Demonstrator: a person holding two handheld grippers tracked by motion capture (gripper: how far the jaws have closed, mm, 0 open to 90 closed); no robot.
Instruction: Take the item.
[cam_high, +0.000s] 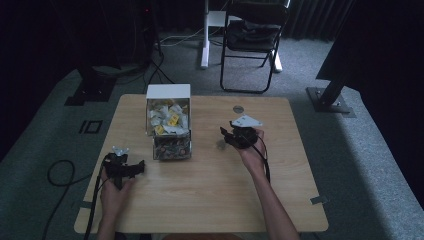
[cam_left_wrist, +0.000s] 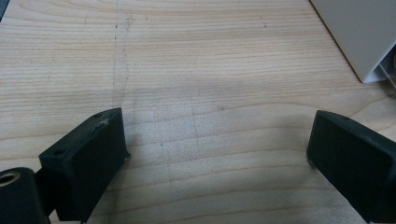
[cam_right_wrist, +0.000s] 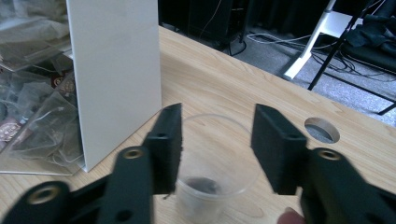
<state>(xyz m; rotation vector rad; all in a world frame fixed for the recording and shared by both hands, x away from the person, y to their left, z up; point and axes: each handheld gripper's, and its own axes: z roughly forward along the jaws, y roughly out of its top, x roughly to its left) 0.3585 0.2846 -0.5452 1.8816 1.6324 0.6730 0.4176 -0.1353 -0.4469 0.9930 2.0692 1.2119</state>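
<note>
The left gripper (cam_high: 141, 166) was seen resting low over the wooden table (cam_high: 210, 200) at the near left, jaws spread wide with nothing between them, bare wood only in the left gripper view. Just to its right, the white-walled box (cam_high: 168, 92) stood mid-table with a clear front bin (cam_high: 171, 148) stuffed with small packets (cam_high: 168, 120); its white side wall (cam_right_wrist: 116, 70) was caught close by in the right gripper view. Right of the box, a small clear plastic cup (cam_right_wrist: 212, 163) was found upright on the table, something dark at its bottom, too blurred to identify. The right gripper (cam_high: 225, 136) was placed around that cup, jaws partly open and flanking its rim; the left jaw appeared touching or nearly touching the wall, the right one slightly apart, so no firm pinch was judged to be made. A round cable hole (cam_right_wrist: 321, 129) was noted beyond the cup. Risk judged: the thin cup could be crushed or deformed if the jaws were closed hard, or tipped and its contents spilled if one jaw met it first. It could also be knocked against the box wall, which stood near.
</note>
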